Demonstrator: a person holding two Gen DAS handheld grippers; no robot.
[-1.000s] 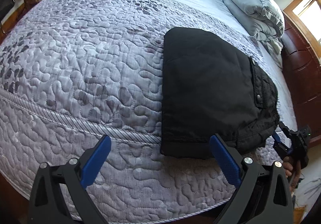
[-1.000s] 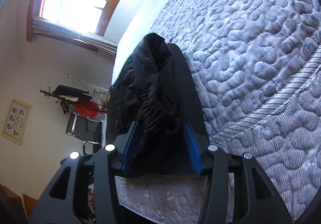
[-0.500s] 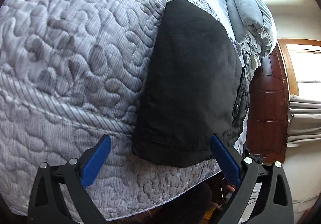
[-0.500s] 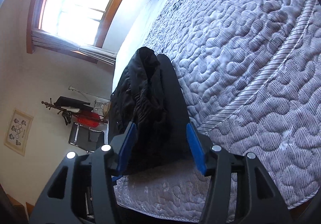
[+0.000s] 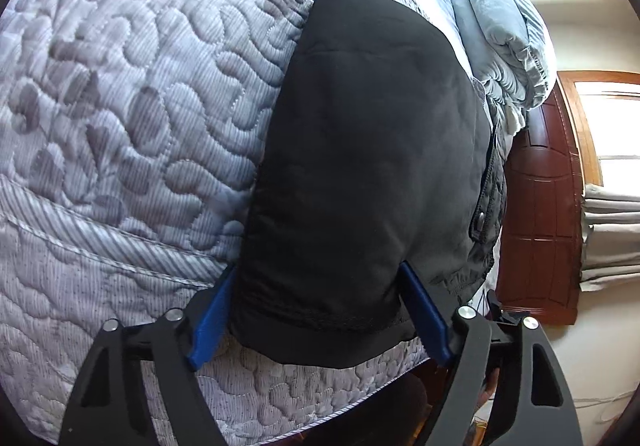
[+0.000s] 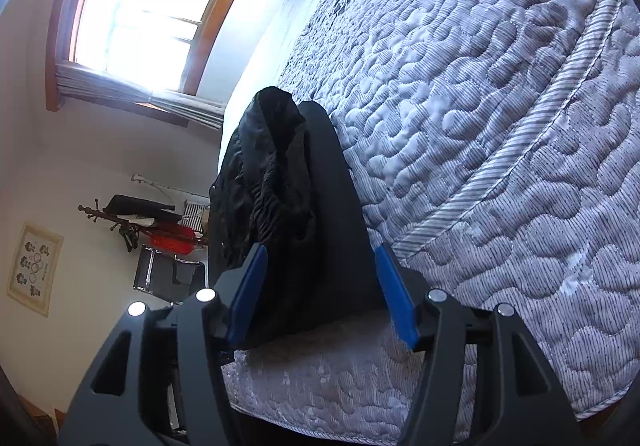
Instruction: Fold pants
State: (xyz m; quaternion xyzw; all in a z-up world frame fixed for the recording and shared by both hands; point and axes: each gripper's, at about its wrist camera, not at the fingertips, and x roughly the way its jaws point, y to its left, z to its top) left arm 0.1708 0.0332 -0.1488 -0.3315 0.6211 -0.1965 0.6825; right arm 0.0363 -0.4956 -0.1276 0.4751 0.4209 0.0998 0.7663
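my left tongs (image 5: 320, 310) have just been narrowing astride the soft, puffy black pants (image 5: 372, 150) hem at six o'clock, not yet pinching, while my right tongs (image 6: 320, 294), just widening, sit loose around the bunched waist edge.

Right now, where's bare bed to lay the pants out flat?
Free: wide quilt left of the black pants, from the striped border up toward the pillows. Crowded: the near bed edge, where the pants overhang between both tongs.

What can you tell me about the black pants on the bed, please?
The black pants of matte, slightly padded fabric lie folded into a thick rectangle near the edge of the grey quilted bedspread. A metal snap button and gathered waistband show on one side. The near hem sits between the blue fingers of the left gripper.
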